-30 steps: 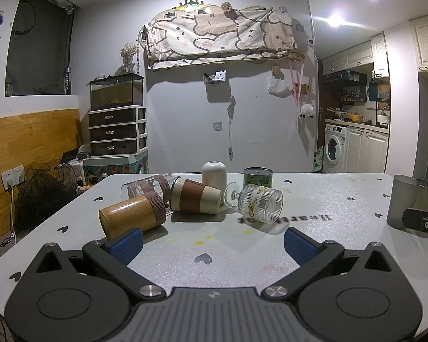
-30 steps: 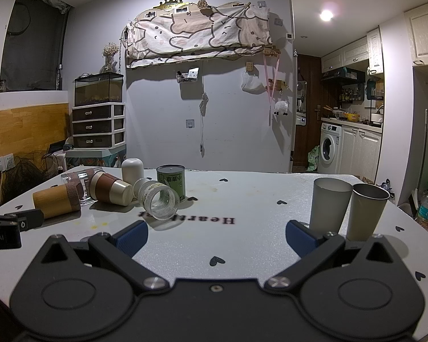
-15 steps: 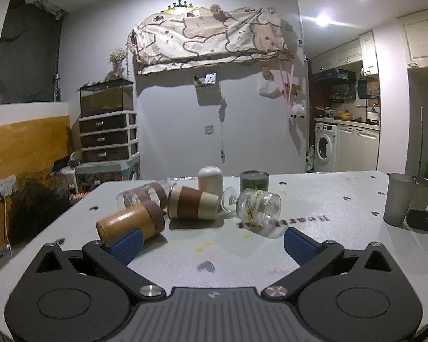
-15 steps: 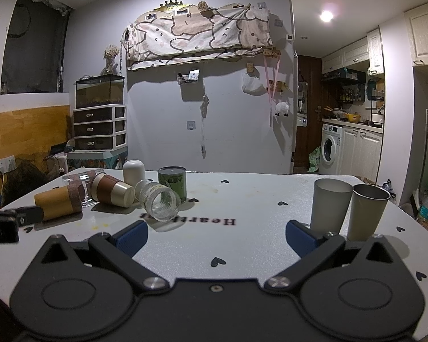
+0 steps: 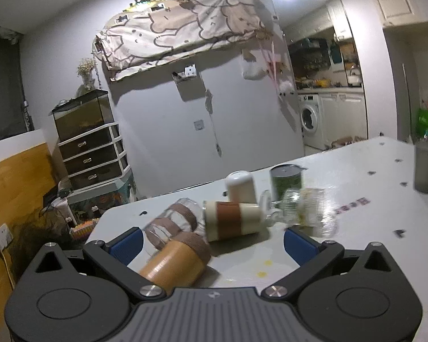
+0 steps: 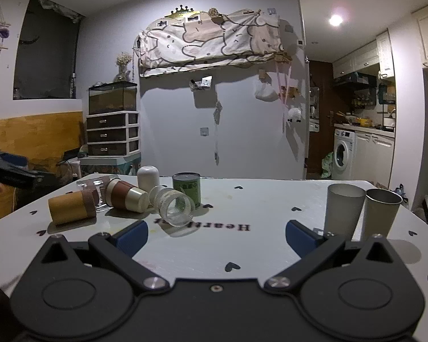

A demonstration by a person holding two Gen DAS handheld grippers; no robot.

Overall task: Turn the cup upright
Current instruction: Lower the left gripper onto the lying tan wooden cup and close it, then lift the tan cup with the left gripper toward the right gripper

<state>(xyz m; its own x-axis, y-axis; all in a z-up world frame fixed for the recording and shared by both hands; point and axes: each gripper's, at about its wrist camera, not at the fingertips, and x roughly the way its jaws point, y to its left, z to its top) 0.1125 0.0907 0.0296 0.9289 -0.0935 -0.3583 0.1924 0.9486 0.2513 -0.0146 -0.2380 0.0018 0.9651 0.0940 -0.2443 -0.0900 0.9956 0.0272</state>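
Observation:
Several cups lie on their sides on the white table (image 6: 271, 208): a yellow cup with a brown band (image 5: 177, 259) (image 6: 71, 206), a brown-and-cream cup (image 5: 232, 220) (image 6: 125, 195), a clear banded glass (image 5: 171, 222) and a ribbed clear glass (image 5: 308, 213) (image 6: 175, 205). My left gripper (image 5: 212, 242) is open, tilted, its jaws around the yellow cup's far end without touching. My right gripper (image 6: 216, 235) is open and empty, short of the ribbed glass.
A white cup (image 6: 147, 177) stands upside down beside a green can (image 6: 186, 188). Two upright grey cups (image 6: 343, 209) (image 6: 382, 213) stand at the right. The left gripper's body (image 6: 11, 171) shows at the left edge. The table's left edge is close to the yellow cup.
My left gripper has moved forward and left toward the yellow cup and tilted. The right gripper has barely moved.

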